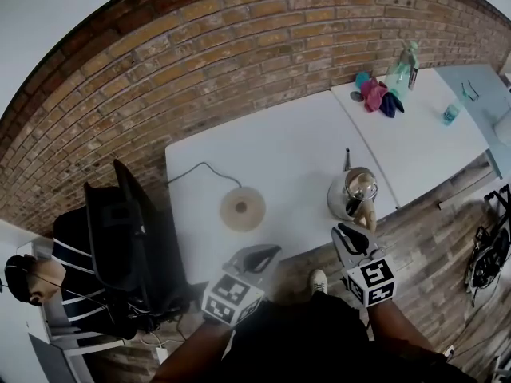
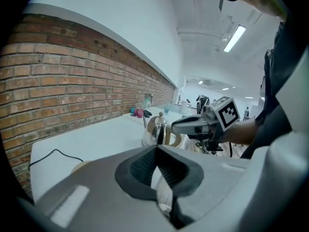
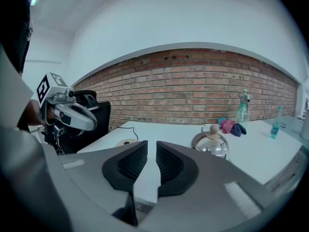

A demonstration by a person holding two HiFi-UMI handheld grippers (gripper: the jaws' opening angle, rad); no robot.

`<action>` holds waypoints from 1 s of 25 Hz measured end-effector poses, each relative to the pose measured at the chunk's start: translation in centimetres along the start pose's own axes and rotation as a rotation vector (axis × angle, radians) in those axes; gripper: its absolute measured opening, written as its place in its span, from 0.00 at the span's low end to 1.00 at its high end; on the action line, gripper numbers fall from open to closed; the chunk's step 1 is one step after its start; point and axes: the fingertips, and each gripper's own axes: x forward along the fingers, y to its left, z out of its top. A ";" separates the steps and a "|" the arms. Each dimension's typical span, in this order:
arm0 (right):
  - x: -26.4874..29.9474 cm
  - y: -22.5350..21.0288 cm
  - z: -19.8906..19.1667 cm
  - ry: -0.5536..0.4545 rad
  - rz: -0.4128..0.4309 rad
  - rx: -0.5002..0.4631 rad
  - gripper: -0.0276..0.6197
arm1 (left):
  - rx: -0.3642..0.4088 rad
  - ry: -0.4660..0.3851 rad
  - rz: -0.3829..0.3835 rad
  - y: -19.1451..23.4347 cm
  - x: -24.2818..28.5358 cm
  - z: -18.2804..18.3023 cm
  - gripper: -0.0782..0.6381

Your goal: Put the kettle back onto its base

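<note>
Grey plastic with black ribbed pads: the left gripper (image 2: 155,151) has its jaws pressed together at the tips, with nothing between them. The right gripper (image 3: 151,146) has its jaws a narrow slit apart, and only bare table shows through the gap. Both hang over the near edge of the white table (image 1: 295,138), each with its marker cube toward the person who holds them.

The right gripper sits just short of the kettle (image 1: 352,192) without gripping it; in the right gripper view the kettle stands off to the right of the jaws. The kettle is polished steel with a round wooden knob on its lid and a pale handle that faces the near edge. It stands upright on the table near the near right corner.

The base (image 1: 243,208), a round tan disc, lies on the same table well to the left of the kettle and ahead of the left gripper. A black cord (image 1: 198,168) runs from it toward the table's far left side.

A second white table (image 1: 431,146) butts against the right side; on it lie pink and blue cloths (image 1: 377,96) with a green spray bottle (image 1: 404,66) beside them. A brick wall (image 1: 239,46) runs behind both tables, and a black chair (image 1: 120,222) stands at the left.
</note>
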 end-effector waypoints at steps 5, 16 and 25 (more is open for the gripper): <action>-1.3 -2.9 -0.4 0.002 -0.067 -0.018 0.21 | 0.009 -0.002 -0.028 -1.2 2.1 0.6 0.11; -2.7 -9.5 -3.2 0.072 -0.172 0.008 0.34 | 0.013 0.019 -0.071 -3.7 6.8 1.1 0.11; -0.2 -11.8 -7.6 0.174 -0.162 0.073 0.41 | -0.001 0.070 -0.082 -4.4 9.1 0.5 0.11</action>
